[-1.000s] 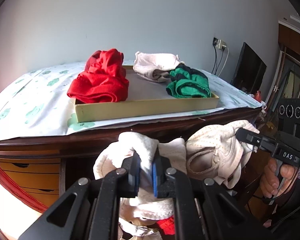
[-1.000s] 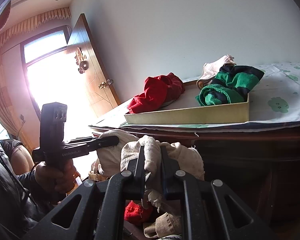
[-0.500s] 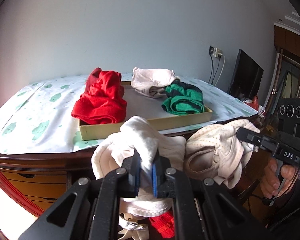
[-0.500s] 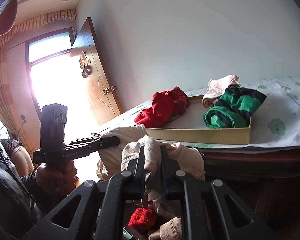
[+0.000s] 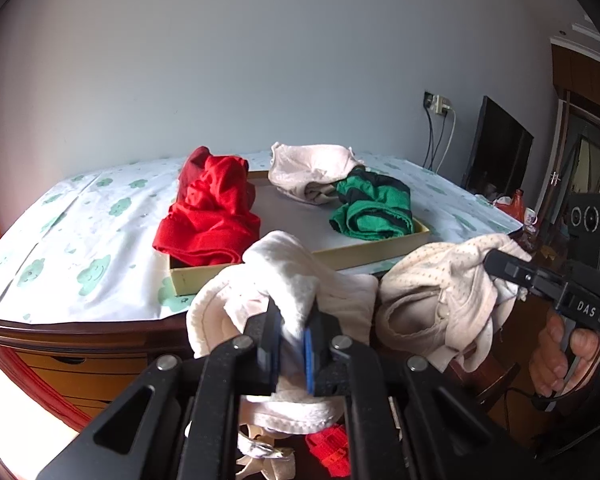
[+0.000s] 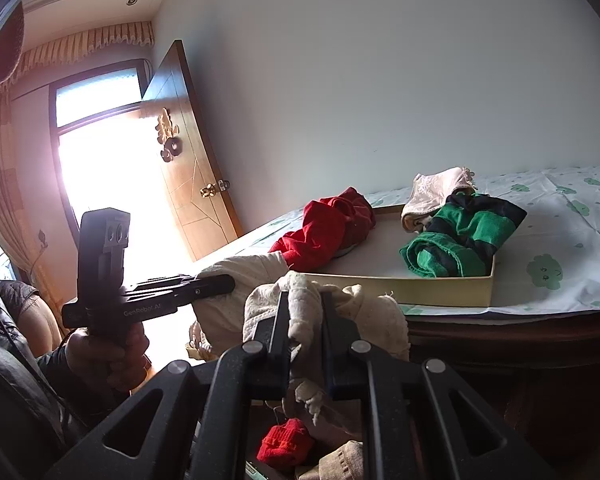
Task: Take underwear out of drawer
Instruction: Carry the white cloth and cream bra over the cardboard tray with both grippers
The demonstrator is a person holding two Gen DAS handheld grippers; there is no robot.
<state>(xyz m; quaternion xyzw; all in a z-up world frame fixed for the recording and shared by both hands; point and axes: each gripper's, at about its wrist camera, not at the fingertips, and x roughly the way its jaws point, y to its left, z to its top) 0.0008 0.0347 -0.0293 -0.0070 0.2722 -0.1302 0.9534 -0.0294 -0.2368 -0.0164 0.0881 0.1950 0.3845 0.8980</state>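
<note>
My left gripper (image 5: pixel 292 320) is shut on one end of a cream-white undergarment (image 5: pixel 284 276), held in the air in front of the dresser top. My right gripper (image 6: pixel 304 312) is shut on its other, dotted beige end (image 6: pixel 364 312); it also shows in the left wrist view (image 5: pixel 500 264). Below, the open drawer holds red (image 6: pixel 284 444) and beige (image 6: pixel 340 464) garments. On the dresser a shallow yellow box (image 5: pixel 364 252) holds a red garment (image 5: pixel 212 216), a beige one (image 5: pixel 312 168) and a green-black one (image 5: pixel 372 208).
The dresser top (image 5: pixel 80 248) carries a white cloth with green prints. Closed wooden drawers (image 5: pixel 80 368) lie lower left. A dark screen (image 5: pixel 496 156) stands far right, an open wooden door (image 6: pixel 188 168) and bright window to the left.
Both grippers have lifted the cream undergarment higher, from below the dresser edge to about the level of the box. Both stay shut on it.
</note>
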